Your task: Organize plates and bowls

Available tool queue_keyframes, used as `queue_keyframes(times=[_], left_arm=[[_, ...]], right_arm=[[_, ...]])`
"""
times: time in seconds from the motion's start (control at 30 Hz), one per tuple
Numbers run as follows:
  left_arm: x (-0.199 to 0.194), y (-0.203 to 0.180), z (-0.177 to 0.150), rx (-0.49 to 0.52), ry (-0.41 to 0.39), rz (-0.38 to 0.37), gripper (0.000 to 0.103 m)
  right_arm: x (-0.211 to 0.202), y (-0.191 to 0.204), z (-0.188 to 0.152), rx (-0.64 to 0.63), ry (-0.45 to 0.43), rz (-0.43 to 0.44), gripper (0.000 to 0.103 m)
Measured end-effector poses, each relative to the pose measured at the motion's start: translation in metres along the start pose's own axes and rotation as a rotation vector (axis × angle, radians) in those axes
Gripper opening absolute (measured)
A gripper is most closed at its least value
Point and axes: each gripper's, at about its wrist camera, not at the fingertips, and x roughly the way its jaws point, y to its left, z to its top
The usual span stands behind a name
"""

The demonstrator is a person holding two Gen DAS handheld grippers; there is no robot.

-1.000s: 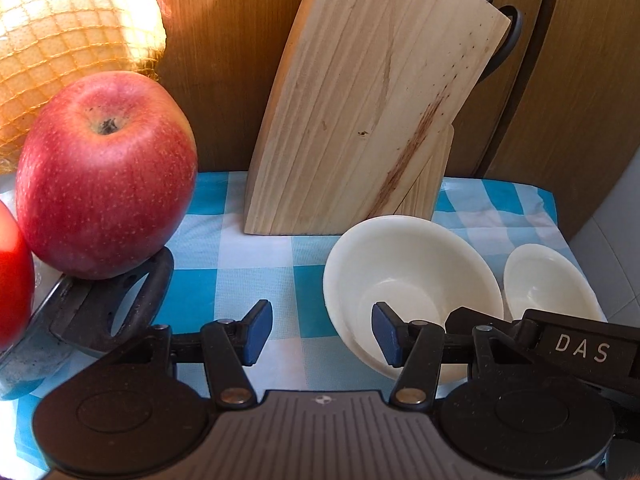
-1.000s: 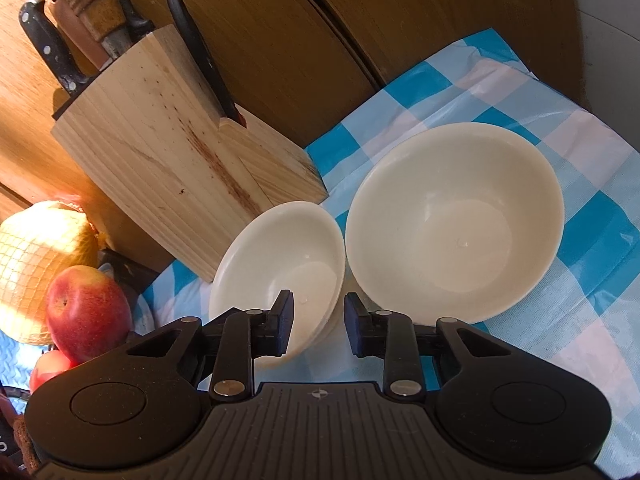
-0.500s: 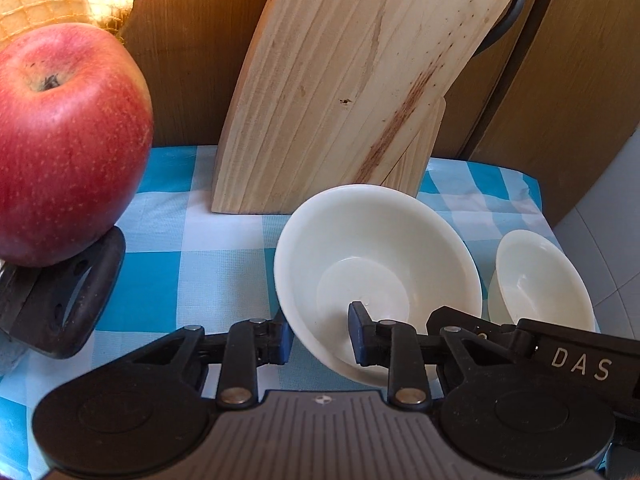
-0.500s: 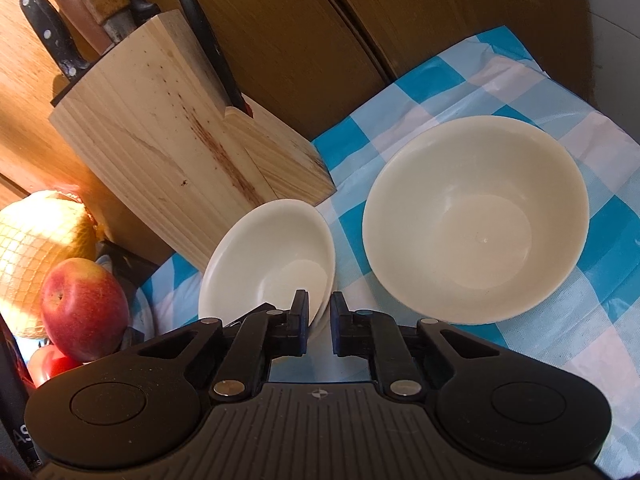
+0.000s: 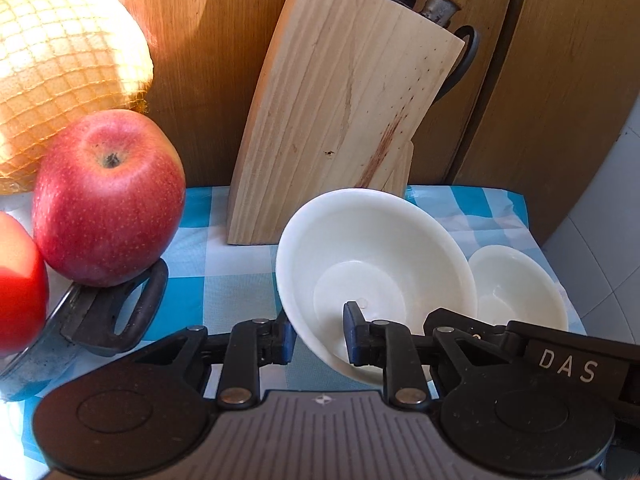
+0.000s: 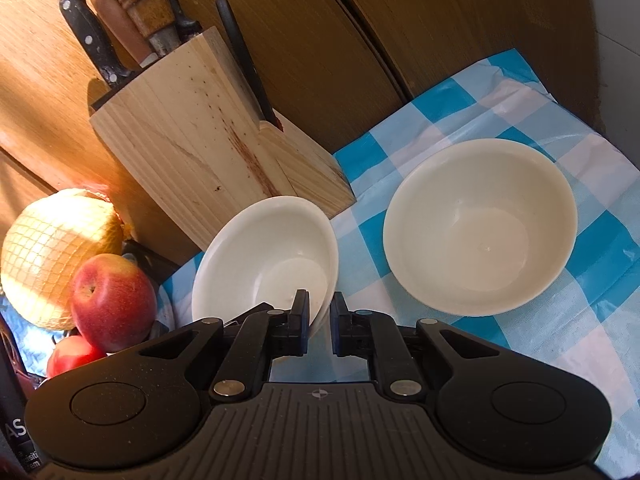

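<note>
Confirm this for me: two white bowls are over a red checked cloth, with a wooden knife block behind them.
Not quite. The checked cloth is blue and white, not red, as the right wrist view shows. The bowl by the block, the other bowl and the wooden knife block behind them are as stated.

A netted melon (image 5: 60, 92) is cropped at the left wrist view's ten o'clock edge; a tomato (image 5: 18, 300) at nine o'clock is blurred and cut off. Knife (image 6: 92, 36) blades sit hidden inside the wooden block (image 6: 208, 160).
</note>
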Motion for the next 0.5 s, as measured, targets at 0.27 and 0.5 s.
queue_keyframes(times=[0.27, 0.5], left_arm=[[-0.039, -0.002, -0.009, 0.036, -0.042, 0.011, 0.017], [-0.069, -0.004, -0.025, 0.053, -0.060, 0.010, 0.017]], right_arm=[[-0.029, 0.007, -0.009, -0.027, -0.029, 0.030, 0.016], [-0.054, 0.015, -0.024, -0.061, -0.037, 0.049, 0.017]])
